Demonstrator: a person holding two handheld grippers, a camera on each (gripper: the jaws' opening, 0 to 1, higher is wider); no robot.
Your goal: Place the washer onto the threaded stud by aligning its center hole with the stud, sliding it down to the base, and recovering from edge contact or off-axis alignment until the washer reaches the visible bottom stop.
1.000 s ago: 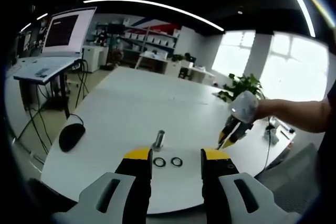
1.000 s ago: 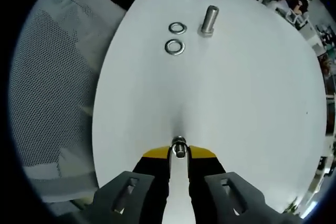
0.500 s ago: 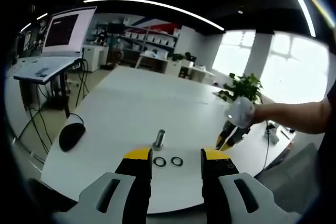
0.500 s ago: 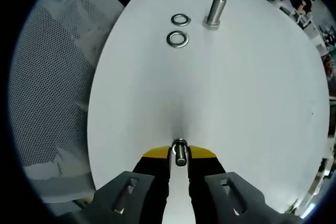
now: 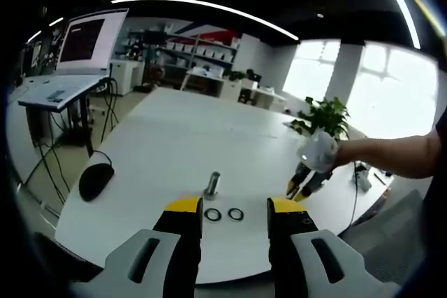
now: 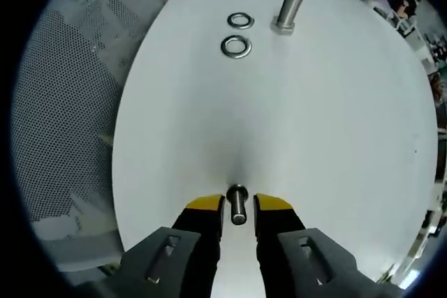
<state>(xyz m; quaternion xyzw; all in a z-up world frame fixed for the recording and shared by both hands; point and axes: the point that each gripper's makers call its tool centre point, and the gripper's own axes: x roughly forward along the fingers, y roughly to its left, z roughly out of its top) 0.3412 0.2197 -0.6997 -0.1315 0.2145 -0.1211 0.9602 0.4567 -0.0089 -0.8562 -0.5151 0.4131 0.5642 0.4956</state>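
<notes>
A short threaded stud point(image 5: 211, 185) stands upright on the white table point(image 5: 174, 144), with two steel washers point(image 5: 213, 214) point(image 5: 235, 213) flat in front of it. My left gripper point(image 5: 235, 205) hovers open just short of the washers and holds nothing. In the right gripper view the same stud point(image 6: 290, 8) and washers point(image 6: 240, 21) point(image 6: 236, 47) lie far ahead. A second stud point(image 6: 237, 205) stands between the jaws of my right gripper point(image 6: 237, 207), which are slightly apart with thin gaps on both sides. A gloved hand holds the right gripper point(image 5: 299, 188) to the right of the washers.
A black mouse point(image 5: 96, 179) lies at the table's left edge, and a screen point(image 5: 84, 40) stands on a side desk beyond it. A mesh chair point(image 6: 63, 102) sits past the table edge beside my right gripper. A potted plant point(image 5: 325, 113) stands at the far right.
My right gripper's jaws were shut on the near stud and have now parted from it. The right hand has drifted slightly toward the washers. The left gripper stays still.
</notes>
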